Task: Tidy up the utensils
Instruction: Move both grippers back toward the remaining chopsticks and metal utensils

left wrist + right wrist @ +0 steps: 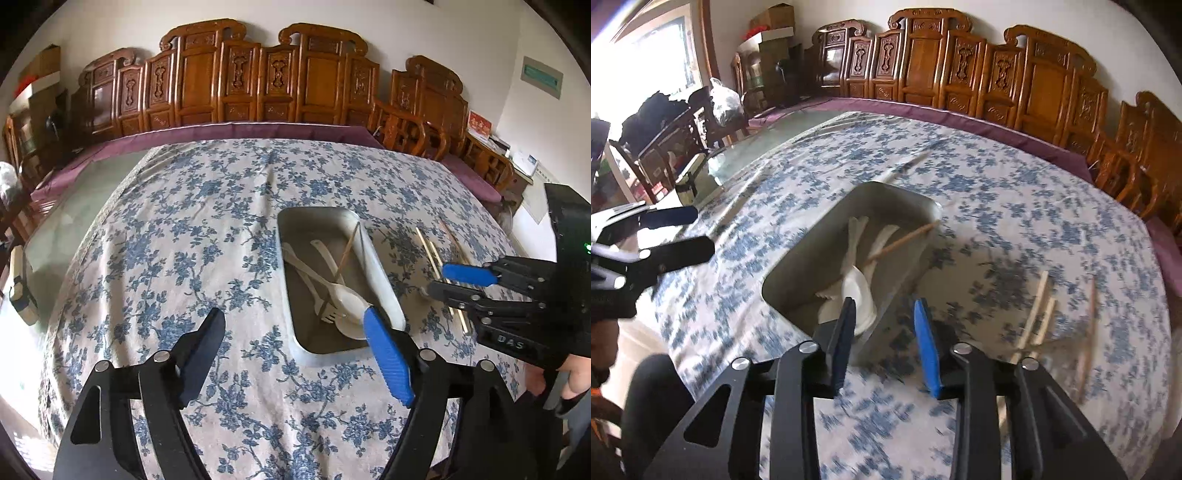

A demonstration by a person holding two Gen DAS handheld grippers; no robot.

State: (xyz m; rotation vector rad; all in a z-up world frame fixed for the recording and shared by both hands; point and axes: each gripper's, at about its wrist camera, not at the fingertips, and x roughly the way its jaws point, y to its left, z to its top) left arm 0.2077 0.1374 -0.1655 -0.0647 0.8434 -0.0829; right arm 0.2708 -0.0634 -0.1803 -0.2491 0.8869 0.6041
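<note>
Several utensils already lie in the metal tray [380, 280] at mid-table: a white plastic spoon [341, 295], a white fork [317, 295] under it, and one wooden chopstick [347, 254] leaning on the tray's right wall. More loose chopsticks [434, 258] rest on the floral tablecloth [203, 221] just right of the tray — those are what I judge is left to collect.

My left gripper [295, 345] hangs over the cloth beside the tray's near-left corner, jaws wide apart with nothing between them. My right gripper [884, 325] sits over the tray's near-right edge, jaws partly apart and empty; from the left wrist view it is above the loose chopsticks, though I cannot tell whether it touches them.

As I read them, the sticks are light, stiff and thin, and lying flat on soft cloth they will roll or skid if nudged sideways. I would come down with the jaws straddling one stick across its length, near the middle so it does not tip, and close gently. A pinch too near an end would likely let it swing. The plastic spoon and fork look equally light and slightly slick.
</note>
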